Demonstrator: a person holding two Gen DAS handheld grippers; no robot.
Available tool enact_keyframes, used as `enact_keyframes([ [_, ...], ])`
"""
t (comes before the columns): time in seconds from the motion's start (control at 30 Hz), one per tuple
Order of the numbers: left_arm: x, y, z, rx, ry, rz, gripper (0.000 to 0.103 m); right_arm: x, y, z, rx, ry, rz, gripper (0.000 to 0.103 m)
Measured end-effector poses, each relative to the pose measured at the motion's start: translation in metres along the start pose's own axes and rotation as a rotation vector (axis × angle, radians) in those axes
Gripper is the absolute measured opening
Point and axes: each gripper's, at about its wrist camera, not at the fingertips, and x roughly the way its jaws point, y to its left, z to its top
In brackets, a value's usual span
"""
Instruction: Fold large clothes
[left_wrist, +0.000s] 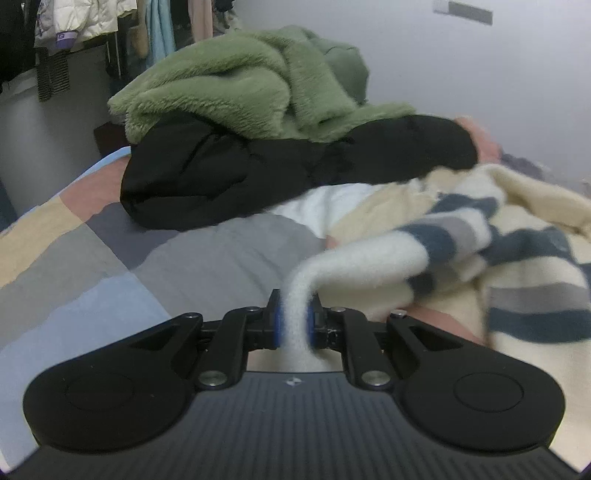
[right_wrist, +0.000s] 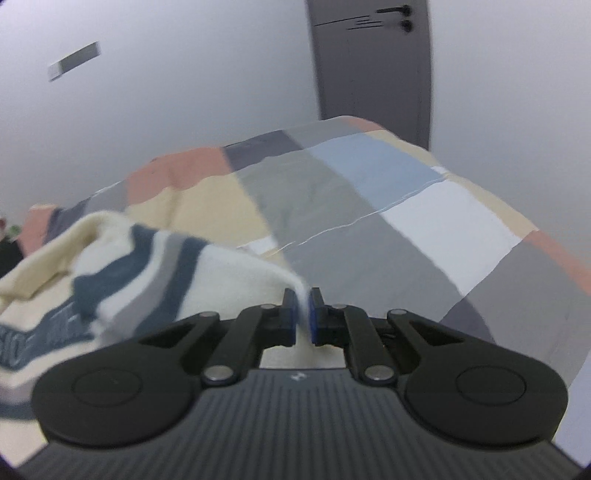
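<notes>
Both tongs clamped on the striped sweater!
We pinch it with left tongs (left_wrist: 295, 314) and right tongs (right_wrist: 303, 314), striped sweater (left_wrist: 480, 240) trailing over the bed (right_wrist: 332, 192).

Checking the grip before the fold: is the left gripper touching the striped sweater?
Touching. The left wrist view shows the left gripper with its fingers pinched on the striped sweater.

Dim, flat indoor light, soft shadows, motion blur throughout, fisheye bending, dark vignetted corners

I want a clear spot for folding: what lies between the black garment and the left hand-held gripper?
Left wrist view: only bare patchwork bedspread.
</notes>
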Motion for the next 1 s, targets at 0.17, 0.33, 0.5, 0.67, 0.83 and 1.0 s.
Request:
enact_keyframes([
  [0.17,0.044,0.01,0.009,0.003,0.05,0.024,0.015,0.045,-0.012,0.003,0.017,0.021,-0.061,0.009],
  [0.33,0.078,0.014,0.005,-0.032,0.086,0.022,0.015,0.086,-0.021,-0.007,0.044,0.081,-0.087,0.009],
  [0.5,0.078,0.008,0.009,-0.025,0.086,0.036,0.016,0.103,-0.018,-0.018,0.033,0.119,-0.099,0.011],
  [0.67,0.055,0.001,0.016,-0.052,0.086,0.024,0.068,0.084,-0.009,-0.014,0.0,0.08,-0.095,0.02],
  [0.83,0.005,-0.023,0.018,0.009,0.04,-0.011,0.09,0.043,0.006,-0.013,-0.055,-0.013,-0.032,0.076],
  [1.0,-0.059,-0.045,0.009,0.062,-0.013,-0.076,0.099,0.001,0.033,-0.016,-0.108,-0.036,0.118,0.077],
])
